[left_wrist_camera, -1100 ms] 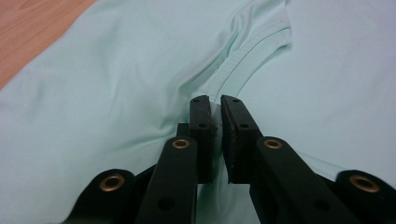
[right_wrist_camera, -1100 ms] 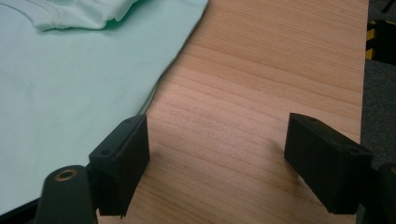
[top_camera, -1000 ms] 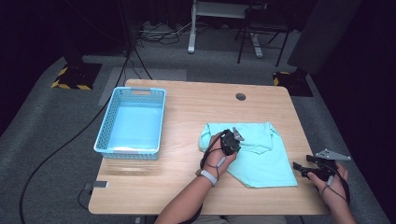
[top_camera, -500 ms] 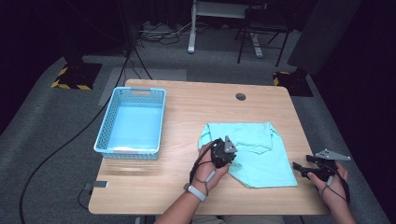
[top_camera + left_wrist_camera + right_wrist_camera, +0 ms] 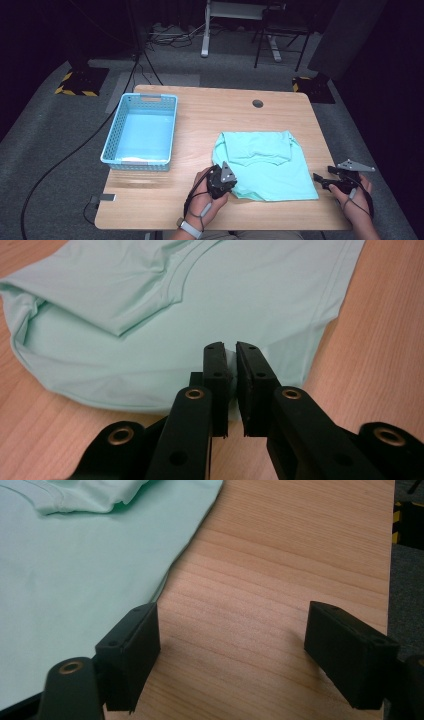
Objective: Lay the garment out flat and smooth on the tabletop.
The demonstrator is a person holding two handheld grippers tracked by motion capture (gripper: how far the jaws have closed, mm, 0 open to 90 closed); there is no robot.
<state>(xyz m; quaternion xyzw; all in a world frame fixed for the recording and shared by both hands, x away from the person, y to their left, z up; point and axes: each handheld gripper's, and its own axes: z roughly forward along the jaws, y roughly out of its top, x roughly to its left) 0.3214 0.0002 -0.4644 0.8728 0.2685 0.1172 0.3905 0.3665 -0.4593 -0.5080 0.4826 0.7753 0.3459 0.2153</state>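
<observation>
A mint-green T-shirt (image 5: 270, 165) lies flat on the wooden table (image 5: 200, 120), its top part folded down over the body. My left gripper (image 5: 230, 179) sits at the shirt's near left corner. In the left gripper view its jaws (image 5: 229, 352) stand almost together over the hem of the shirt (image 5: 150, 315), with a pale sliver of cloth between the pads. My right gripper (image 5: 318, 179) rests low at the shirt's near right side. Its jaws (image 5: 235, 625) are wide apart over bare wood, the left one at the edge of the shirt (image 5: 75, 565).
A light blue plastic basket (image 5: 137, 162) stands on the left part of the table. A round cable hole (image 5: 257, 103) is near the far edge. The right table edge (image 5: 390, 580) runs close to my right gripper. Dark floor, cables and stands surround the table.
My left gripper has moved from the shirt's upper left part toward the near left corner, closer to the person. The right gripper has stayed in place.
</observation>
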